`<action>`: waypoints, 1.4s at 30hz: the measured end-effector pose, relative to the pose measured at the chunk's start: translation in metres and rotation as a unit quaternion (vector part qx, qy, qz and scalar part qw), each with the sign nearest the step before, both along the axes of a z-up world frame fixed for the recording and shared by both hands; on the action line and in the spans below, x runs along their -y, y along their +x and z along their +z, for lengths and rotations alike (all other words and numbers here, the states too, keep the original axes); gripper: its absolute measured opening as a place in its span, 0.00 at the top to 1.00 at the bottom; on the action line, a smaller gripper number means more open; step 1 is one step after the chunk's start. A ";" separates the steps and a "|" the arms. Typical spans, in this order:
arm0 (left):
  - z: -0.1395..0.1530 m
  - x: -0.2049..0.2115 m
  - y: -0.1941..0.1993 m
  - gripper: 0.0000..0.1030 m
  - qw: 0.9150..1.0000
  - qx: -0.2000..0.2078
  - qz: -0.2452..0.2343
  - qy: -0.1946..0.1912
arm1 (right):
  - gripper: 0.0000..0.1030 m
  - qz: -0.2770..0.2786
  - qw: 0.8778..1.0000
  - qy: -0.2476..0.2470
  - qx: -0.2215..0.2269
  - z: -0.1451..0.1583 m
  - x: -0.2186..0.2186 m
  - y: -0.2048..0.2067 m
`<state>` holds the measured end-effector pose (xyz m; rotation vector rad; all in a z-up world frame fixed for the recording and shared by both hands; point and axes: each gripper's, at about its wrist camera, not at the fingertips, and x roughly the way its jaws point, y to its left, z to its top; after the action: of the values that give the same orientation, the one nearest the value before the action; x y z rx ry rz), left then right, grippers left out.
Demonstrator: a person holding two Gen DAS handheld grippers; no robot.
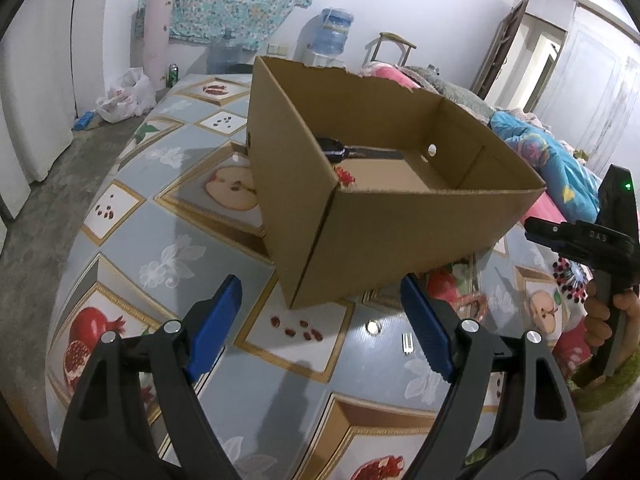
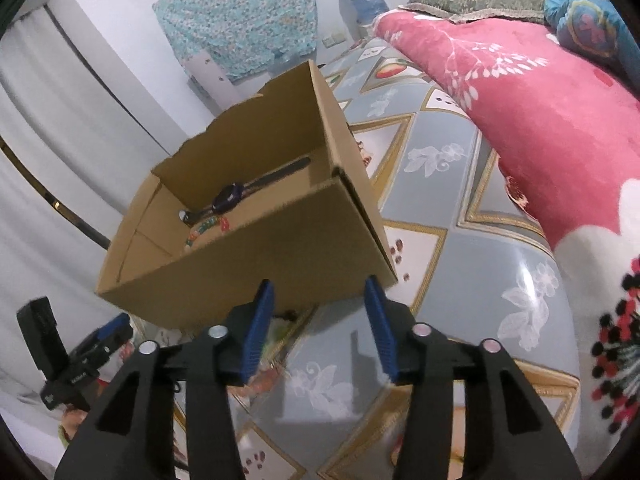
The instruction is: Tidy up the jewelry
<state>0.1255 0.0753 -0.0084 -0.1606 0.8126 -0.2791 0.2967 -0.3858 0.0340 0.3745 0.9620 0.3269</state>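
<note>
Both grippers, left (image 1: 320, 316) and right (image 2: 319, 316), hover empty with fingers apart before the cardboard box (image 1: 400, 232), where a watch (image 2: 240, 194) and bead bracelet (image 2: 202, 230) lie collected.

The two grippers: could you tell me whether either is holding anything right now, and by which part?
Nothing is held: the left gripper and right gripper both stand open and empty before the cardboard box.

White walls (image 1: 100, 12), grey concrete floor (image 1: 60, 184), a water dispenser (image 1: 334, 32) by the far wall, what looks like a doorway (image 1: 536, 60), pink blanket (image 2: 540, 96).
</note>
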 end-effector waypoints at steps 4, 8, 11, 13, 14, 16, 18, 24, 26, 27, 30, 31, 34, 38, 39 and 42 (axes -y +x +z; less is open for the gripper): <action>-0.005 0.000 -0.007 0.24 1.000 -0.019 -0.004 0.011 | 0.37 0.013 0.999 -0.038 -0.001 -0.003 -0.005 -0.018; -0.013 0.000 -0.017 0.21 0.999 -0.037 -0.005 0.020 | 0.27 0.037 0.996 -0.076 -0.007 -0.009 -0.012 -0.036; -0.019 0.000 -0.023 0.20 0.998 -0.042 -0.003 0.039 | 0.24 0.057 0.992 -0.115 -0.005 -0.013 -0.021 -0.052; -0.027 0.001 -0.027 0.18 0.997 -0.053 -0.003 0.052 | 0.21 0.072 0.987 -0.141 -0.002 -0.016 -0.027 -0.060; -0.030 0.000 -0.028 0.18 0.997 -0.059 -0.001 0.055 | 0.20 0.078 0.985 -0.153 0.000 -0.018 -0.030 -0.062; -0.037 -0.001 -0.029 0.18 0.996 -0.070 0.000 0.055 | 0.18 0.092 0.980 -0.175 0.001 -0.022 -0.035 -0.066; -0.040 0.000 -0.031 0.18 0.996 -0.067 0.001 0.061 | 0.18 0.099 0.976 -0.195 -0.002 -0.026 -0.040 -0.068; -0.043 0.012 -0.033 0.15 0.992 -0.058 -0.001 0.110 | 0.17 0.113 0.970 -0.214 -0.011 -0.040 -0.049 -0.069; -0.045 0.018 -0.034 0.13 0.990 -0.056 -0.007 0.132 | 0.15 0.114 0.968 -0.222 -0.006 -0.041 -0.052 -0.070; -0.047 0.021 -0.035 0.09 0.989 -0.053 -0.013 0.139 | 0.14 0.114 0.968 -0.222 -0.005 -0.041 -0.054 -0.069; -0.047 0.021 -0.036 0.07 0.989 -0.048 -0.017 0.138 | 0.11 0.112 0.969 -0.222 -0.004 -0.043 -0.055 -0.067; -0.046 0.021 -0.037 0.07 0.989 -0.047 -0.018 0.138 | 0.10 0.111 0.968 -0.223 -0.004 -0.043 -0.056 -0.067; -0.046 0.022 -0.038 0.07 0.989 -0.040 -0.018 0.138 | 0.06 0.110 0.969 -0.223 -0.004 -0.044 -0.056 -0.066; -0.046 0.023 -0.035 0.07 0.988 -0.059 -0.020 0.141 | 0.06 0.108 0.969 -0.220 -0.008 -0.046 -0.055 -0.065; -0.046 0.023 -0.034 0.07 0.988 -0.063 -0.021 0.142 | 0.06 0.107 0.970 -0.219 -0.008 -0.046 -0.054 -0.064; -0.046 0.023 -0.036 0.07 0.987 -0.067 -0.026 0.143 | 0.06 0.103 0.971 -0.217 -0.006 -0.046 -0.054 -0.065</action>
<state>0.0891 0.0528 -0.0541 0.1117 0.9826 -0.1988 0.2322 -0.3317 -0.0125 -0.1253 1.0572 0.2929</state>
